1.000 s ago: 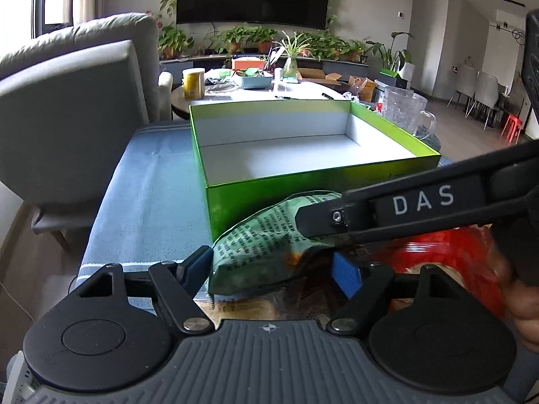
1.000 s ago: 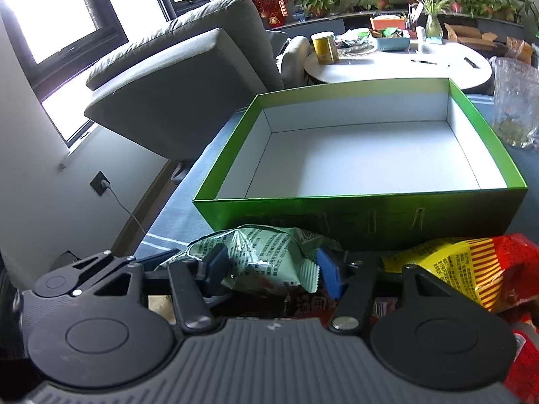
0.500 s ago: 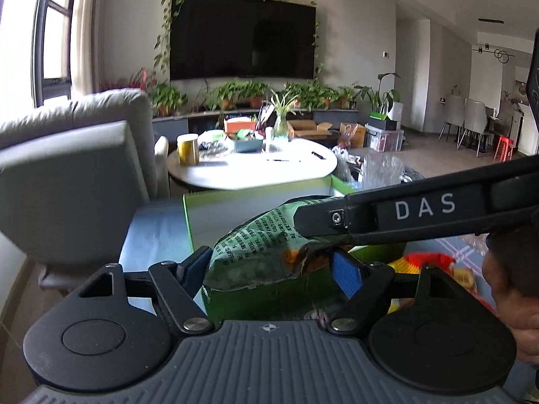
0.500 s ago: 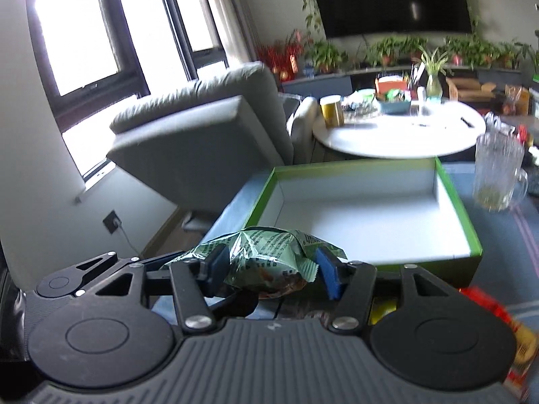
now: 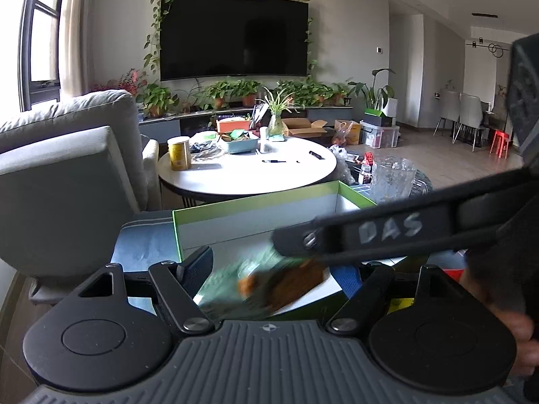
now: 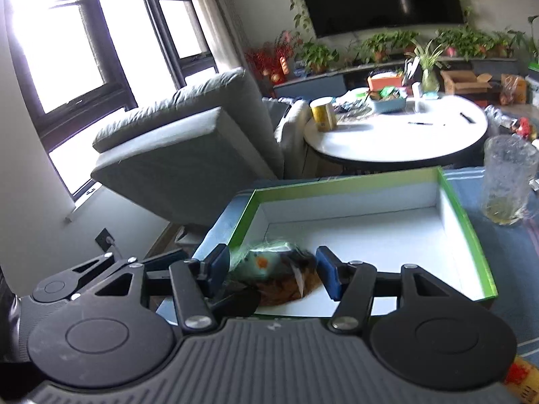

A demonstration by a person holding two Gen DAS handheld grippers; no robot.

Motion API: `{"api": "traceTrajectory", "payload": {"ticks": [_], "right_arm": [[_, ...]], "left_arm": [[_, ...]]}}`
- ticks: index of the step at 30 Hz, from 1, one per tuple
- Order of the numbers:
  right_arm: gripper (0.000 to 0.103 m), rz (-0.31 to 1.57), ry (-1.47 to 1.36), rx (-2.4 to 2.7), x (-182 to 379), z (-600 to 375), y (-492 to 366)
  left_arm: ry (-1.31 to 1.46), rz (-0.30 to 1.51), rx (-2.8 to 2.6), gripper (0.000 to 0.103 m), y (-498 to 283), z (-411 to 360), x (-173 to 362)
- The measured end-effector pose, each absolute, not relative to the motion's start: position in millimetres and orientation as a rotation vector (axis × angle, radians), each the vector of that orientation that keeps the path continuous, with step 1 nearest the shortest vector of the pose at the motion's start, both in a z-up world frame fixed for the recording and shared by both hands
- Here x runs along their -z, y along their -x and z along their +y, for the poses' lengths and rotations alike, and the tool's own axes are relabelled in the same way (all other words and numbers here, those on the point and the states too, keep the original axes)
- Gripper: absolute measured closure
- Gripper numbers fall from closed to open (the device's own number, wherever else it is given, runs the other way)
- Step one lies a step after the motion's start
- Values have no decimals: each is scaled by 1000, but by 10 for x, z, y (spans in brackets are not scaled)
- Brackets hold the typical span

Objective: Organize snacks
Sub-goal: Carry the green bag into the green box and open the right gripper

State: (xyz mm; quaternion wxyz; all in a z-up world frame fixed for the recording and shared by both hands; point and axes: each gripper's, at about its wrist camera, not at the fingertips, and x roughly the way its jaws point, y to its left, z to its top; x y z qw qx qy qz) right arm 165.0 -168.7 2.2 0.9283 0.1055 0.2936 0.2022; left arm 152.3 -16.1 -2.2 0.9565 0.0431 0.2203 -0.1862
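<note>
A green snack bag sits blurred between the fingers of both grippers, over the near edge of the open green box. It also shows in the right wrist view, above the box's white floor. My left gripper has wide-spread fingers on either side of the bag. My right gripper brackets the bag too, with gaps at its pads. The right gripper's arm, marked DAS, crosses the left wrist view. Whether either gripper still grips the bag is unclear.
A grey armchair stands to the left. A round white table with a yellow can is behind the box. A glass jug stands right of the box. A yellow-red snack bag lies at the lower right.
Both grippers lifted the green bag from the table in front of the box and carried it up and forward over the box's near wall. The fingers now stand wider around the blurred bag.
</note>
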Motion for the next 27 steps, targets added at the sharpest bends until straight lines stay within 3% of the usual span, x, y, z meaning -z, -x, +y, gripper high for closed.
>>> {"api": "traceTrajectory", "payload": {"ticks": [10,15,27], "right_arm": [[23,597,-252,-289,77,-1910,-1677],[23,572,-267,-288,-8,-1997,-1451],[23,585,-276,-369,-77,-1970,-920]], "left_arm": [[-29,497,277,29,-1603,112,124],[33,496,217,24,-1454,331,83],[11,557,153,23,-919,574,252]]}}
